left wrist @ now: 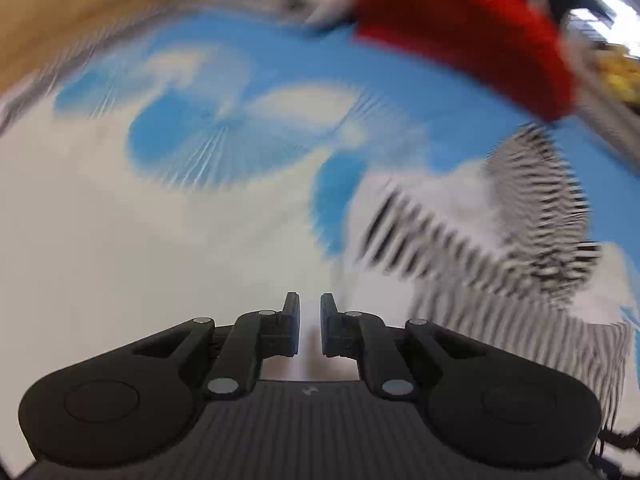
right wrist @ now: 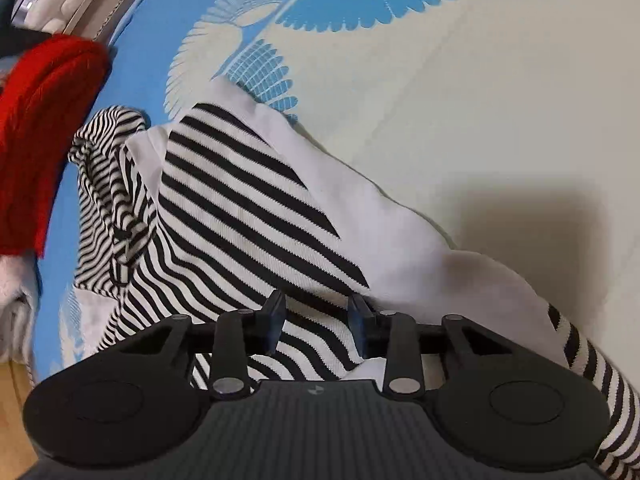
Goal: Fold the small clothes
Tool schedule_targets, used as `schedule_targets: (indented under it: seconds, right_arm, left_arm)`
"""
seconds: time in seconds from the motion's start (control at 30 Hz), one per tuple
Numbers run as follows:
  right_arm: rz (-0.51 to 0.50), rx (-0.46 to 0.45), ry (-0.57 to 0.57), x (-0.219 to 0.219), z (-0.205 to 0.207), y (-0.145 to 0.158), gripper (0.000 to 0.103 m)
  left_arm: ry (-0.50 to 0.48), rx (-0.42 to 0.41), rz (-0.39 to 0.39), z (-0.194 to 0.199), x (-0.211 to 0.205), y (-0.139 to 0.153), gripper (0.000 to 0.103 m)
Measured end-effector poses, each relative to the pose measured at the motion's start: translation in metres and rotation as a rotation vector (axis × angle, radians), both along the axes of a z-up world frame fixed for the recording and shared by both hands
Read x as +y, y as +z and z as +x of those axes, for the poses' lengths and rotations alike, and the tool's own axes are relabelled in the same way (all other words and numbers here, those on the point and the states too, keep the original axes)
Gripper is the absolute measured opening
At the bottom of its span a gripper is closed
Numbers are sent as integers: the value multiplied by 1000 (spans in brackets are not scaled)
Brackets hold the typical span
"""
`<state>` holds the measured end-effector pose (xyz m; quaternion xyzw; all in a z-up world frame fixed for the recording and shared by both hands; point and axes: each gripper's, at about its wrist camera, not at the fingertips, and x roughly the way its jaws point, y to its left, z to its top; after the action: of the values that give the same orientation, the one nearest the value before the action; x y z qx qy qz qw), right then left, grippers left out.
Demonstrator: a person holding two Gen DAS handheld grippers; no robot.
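Note:
A black-and-white striped garment (right wrist: 240,200) with white panels lies crumpled on a blue and cream patterned sheet (right wrist: 480,100). My right gripper (right wrist: 318,316) points down onto it. A fold of the striped cloth fills the gap between its jaws and touches both pads. In the left wrist view, which is heavily blurred, the same garment (left wrist: 500,220) sits to the right of my left gripper (left wrist: 310,312). Its jaws stand close together with a narrow slit over pale cloth. The blur hides whether anything is pinched there.
A red knitted garment (right wrist: 40,120) lies at the sheet's edge beyond the striped one, and shows again as the red garment (left wrist: 480,28). Something white and fluffy (right wrist: 12,280) lies beside it. Wooden floor (left wrist: 60,8) runs past the sheet (left wrist: 120,220).

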<state>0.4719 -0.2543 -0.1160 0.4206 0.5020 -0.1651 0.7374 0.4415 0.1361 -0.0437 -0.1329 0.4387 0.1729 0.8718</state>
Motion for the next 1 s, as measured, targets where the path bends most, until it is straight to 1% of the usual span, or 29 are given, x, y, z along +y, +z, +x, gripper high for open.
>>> schedule_targets:
  seconds: [0.03,0.07,0.1,0.13,0.2,0.23,0.27,0.33,0.37,0.4,0.47,0.5,0.53,0.57,0.6,0.63,0.67,0.7,0.73,0.77,0.87,0.9,0.93,1.0]
  right_arm:
    - [-16,-4,6,1,1,4,36]
    - [-44,-16,18,4,1,10,38]
    - [-81,-39,38,7,2,18,39]
    - [-103,-59,58,11,3,24,39]
    - [-123,-97,114,18,7,32,42]
    - [-128,-107,146,22,9,33,44]
    - [-132,-107,179,25,11,33,47]
    - [-148,-63,224,28,17,22,48]
    - [-161,-26,225,27,18,17,48]
    - [-168,-2,219,26,17,15,48]
    - [-156,-19,216,25,16,18,48]
    - [-164,-40,230,27,15,23,48]
    - [-188,-70,256,30,16,28,50]
    - [-215,-90,277,33,17,32,51]
    - [-241,-97,296,33,18,33,52]
    - [-249,-84,300,32,20,31,53]
    - [-244,-56,295,30,20,27,53]
    - [-227,-26,279,27,20,23,53]
    - [-221,-20,270,26,18,23,52]
    - [-235,-38,282,28,18,28,53]
    - [-335,-131,382,42,15,53,54]
    - [-389,-167,425,48,15,62,55]
    - [-439,-189,456,52,14,68,59]
    - [-548,-212,521,58,13,77,62]
  left_arm:
    - [-48,-33,-29,1,-4,3,18]
    - [-86,-32,-95,5,-5,0,24]
    - [-96,-2,-149,8,-4,-7,24]
    - [-93,45,-179,12,-4,-18,24]
    - [-90,148,-203,18,-6,-41,24]
    - [-82,199,-232,22,-5,-53,24]
    - [-70,224,-245,23,-2,-63,24]
    - [-75,215,-202,25,-1,-65,24]
    - [-82,207,-172,27,-3,-61,24]
    - [-86,191,-159,27,-5,-57,24]
    - [-102,142,-161,29,-8,-45,25]
    - [-114,127,-154,31,-11,-44,28]
    - [-124,129,-143,32,-14,-46,28]
    - [-126,153,-139,37,-17,-51,28]
    - [-122,184,-154,39,-16,-60,28]
    - [-117,212,-181,40,-15,-69,28]
    - [-119,202,-172,41,-16,-69,28]
    - [-130,191,-140,41,-19,-66,28]
    - [-142,175,-106,42,-22,-61,28]
    - [-154,144,-85,43,-25,-55,28]
    - [-179,69,-69,45,-31,-42,30]
    - [-180,51,-66,46,-33,-39,34]
    - [-178,40,-62,46,-35,-37,36]
    - [-179,22,-53,48,-40,-34,40]
